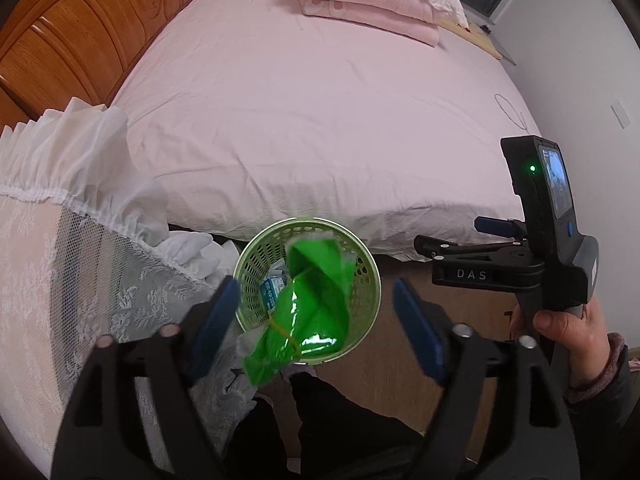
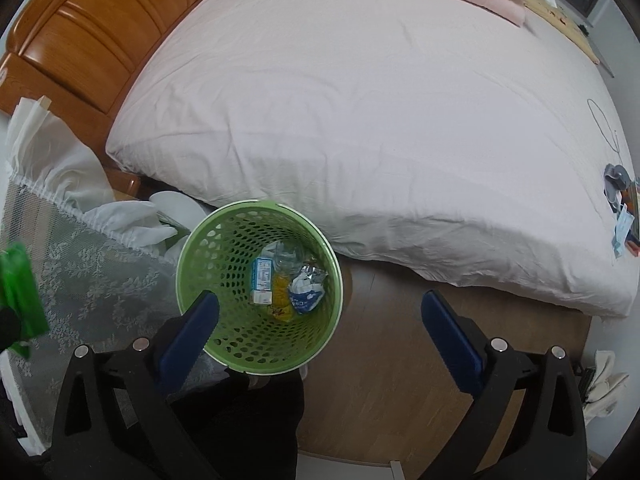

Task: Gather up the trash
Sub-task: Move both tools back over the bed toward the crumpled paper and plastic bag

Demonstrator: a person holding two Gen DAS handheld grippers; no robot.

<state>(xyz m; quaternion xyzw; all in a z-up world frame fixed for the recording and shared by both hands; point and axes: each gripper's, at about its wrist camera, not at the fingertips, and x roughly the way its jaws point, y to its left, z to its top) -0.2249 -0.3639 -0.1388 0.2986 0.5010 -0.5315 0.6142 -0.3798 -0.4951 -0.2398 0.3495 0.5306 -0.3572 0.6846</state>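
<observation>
A light-green perforated basket [image 1: 362, 280] stands on the floor by the bed. A crumpled bright green plastic bag [image 1: 316, 304] hangs blurred over its mouth, loose between the wide-apart blue pads [image 1: 216, 320] of my left gripper [image 1: 316, 322], which do not press on it. My right gripper [image 2: 320, 332] is open over the basket [image 2: 224, 248] and empty. Inside lie a small carton [image 2: 262, 276], a yellow wrapper [image 2: 280, 294] and a crumpled blue-silver packet [image 2: 306, 288]. The green bag [image 2: 20, 292] shows at the right wrist view's left edge. The right gripper [image 1: 460, 238] appears side-on, held by a hand [image 1: 568, 328].
A bed with a pink sheet [image 1: 320, 120] fills the background, with a folded pink quilt [image 1: 368, 12] and a wooden headboard [image 1: 72, 40]. White lace cloth [image 1: 60, 280] covers furniture at left. Small items [image 2: 622, 216] lie on the bed's right edge. Dark trouser legs [image 1: 340, 420] stand below the basket.
</observation>
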